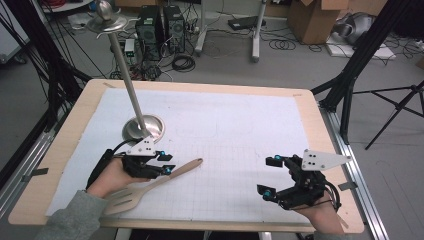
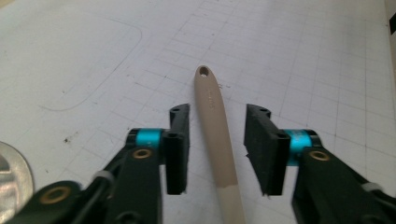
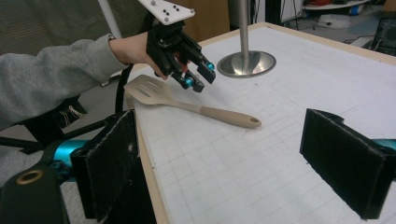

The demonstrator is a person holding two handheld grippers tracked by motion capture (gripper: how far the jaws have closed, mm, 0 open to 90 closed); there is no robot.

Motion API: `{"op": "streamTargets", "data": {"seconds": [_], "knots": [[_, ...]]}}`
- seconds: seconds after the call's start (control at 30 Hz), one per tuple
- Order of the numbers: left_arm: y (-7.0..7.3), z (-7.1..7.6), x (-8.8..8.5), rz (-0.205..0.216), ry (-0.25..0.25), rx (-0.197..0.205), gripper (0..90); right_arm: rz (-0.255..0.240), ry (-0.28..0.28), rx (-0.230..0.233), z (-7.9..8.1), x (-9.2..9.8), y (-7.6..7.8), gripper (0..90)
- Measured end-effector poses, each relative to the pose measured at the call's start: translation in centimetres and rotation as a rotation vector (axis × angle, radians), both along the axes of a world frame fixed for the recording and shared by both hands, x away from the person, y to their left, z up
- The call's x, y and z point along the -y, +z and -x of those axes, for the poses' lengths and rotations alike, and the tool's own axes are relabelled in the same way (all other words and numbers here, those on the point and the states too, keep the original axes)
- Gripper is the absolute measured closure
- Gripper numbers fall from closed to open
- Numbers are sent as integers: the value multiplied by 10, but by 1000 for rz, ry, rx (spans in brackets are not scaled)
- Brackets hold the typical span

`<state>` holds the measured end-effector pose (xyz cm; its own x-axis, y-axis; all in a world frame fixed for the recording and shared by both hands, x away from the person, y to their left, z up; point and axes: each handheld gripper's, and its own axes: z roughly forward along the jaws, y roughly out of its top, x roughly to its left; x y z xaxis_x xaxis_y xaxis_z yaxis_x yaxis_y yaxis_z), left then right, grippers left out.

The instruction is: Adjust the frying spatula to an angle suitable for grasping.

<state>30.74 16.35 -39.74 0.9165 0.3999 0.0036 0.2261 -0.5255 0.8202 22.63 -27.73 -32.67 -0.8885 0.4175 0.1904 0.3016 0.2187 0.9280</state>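
Observation:
A beige wooden slotted spatula (image 1: 187, 166) lies flat on the white gridded mat (image 1: 235, 125), its slotted head toward the front left edge. My left gripper (image 1: 166, 163) hovers just above the handle and is open. In the left gripper view the handle (image 2: 215, 112) runs between the two pads with a gap on each side. The right gripper view has the spatula (image 3: 224, 115) under the left gripper (image 3: 200, 77). At the front right, my right gripper (image 1: 268, 176) is open, with bare mat between its jaws (image 3: 224, 149).
A metal stand with a round base (image 1: 144, 127), a slanting pole and a small dish on top (image 1: 106, 20) stands just behind my left hand. The wooden table edge (image 1: 325, 150) borders the mat. Beyond it are tripod legs, cables and boxes on the floor.

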Motion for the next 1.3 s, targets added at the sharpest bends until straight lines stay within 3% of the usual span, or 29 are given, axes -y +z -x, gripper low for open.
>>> {"op": "streamTargets", "data": {"seconds": [0.07, 0.17, 0.27, 0.33, 0.43, 0.67, 0.8, 1.0, 1.3], "knots": [[1, 3, -3, -12, 23, -20, 479, -3, 0, -3, -1, 0, 0, 109], [2, 11, -10, -21, 44, -4, 401, -2, 4, -4, -2, -1, 0, 109], [3, 19, -20, -31, 34, 17, 315, 2, 6, -3, -4, -2, -1, 109], [4, 21, -24, -18, 29, 11, 232, 5, 6, -7, -6, -3, -2, 109], [4, 22, -27, -12, 26, -3, 185, 13, 11, -8, -8, -6, -3, 109], [3, 27, -26, -8, 1, -42, 176, 7, 5, -7, -12, -5, -2, 109], [3, 28, -30, -11, 13, -52, 176, 11, 12, -12, -13, -7, -3, 109], [-1, 27, -35, -37, 23, -41, 174, 13, 23, -12, -14, -10, -4, 109], [-7, 26, -38, -73, 47, -83, 179, 17, 25, -21, -17, -12, -6, 109]]}}
